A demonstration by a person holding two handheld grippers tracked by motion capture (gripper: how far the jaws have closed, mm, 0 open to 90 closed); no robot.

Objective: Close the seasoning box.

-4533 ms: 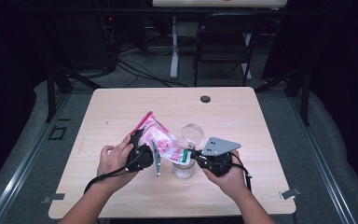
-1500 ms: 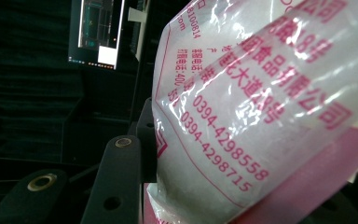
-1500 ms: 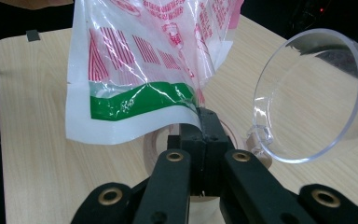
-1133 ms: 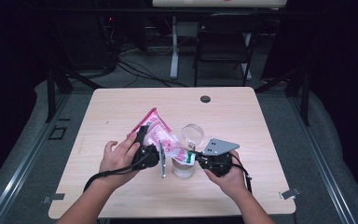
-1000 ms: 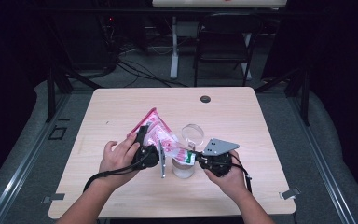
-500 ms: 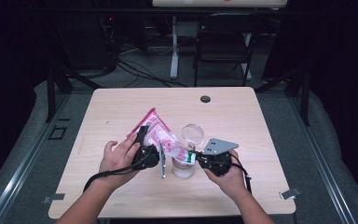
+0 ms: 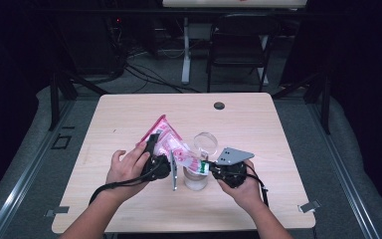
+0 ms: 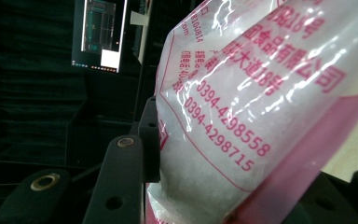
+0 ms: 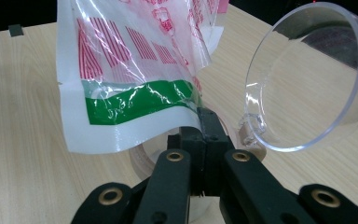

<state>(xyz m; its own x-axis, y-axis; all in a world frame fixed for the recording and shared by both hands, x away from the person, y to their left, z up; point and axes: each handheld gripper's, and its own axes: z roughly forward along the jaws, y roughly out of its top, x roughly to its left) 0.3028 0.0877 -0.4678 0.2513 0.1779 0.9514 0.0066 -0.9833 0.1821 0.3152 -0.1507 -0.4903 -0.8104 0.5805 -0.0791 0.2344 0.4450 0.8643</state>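
While my left gripper (image 7: 165,162) clamps the pink-printed bag (image 7: 171,147) of white grains above mid-table, its long axis runs from ten o'clock down to four, mouth over the jar (image 7: 195,177). Closer, pink print fills its clear film (image 8: 261,116). My right gripper (image 9: 205,135), jaws closed, pinches the bag's green-striped edge (image 9: 135,105); the jar's clear lid (image 9: 307,79) stands at two o'clock.

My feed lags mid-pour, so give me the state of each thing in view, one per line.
Bag: lifted and tilted, white granules inside, gripped at both ends.
Jar: upright on the table, mouth open.
Jar lid: hinged open, tipped back.
Left tongs: shut on the bag's filled end.
Right tongs: shut on the bag's green-banded edge.
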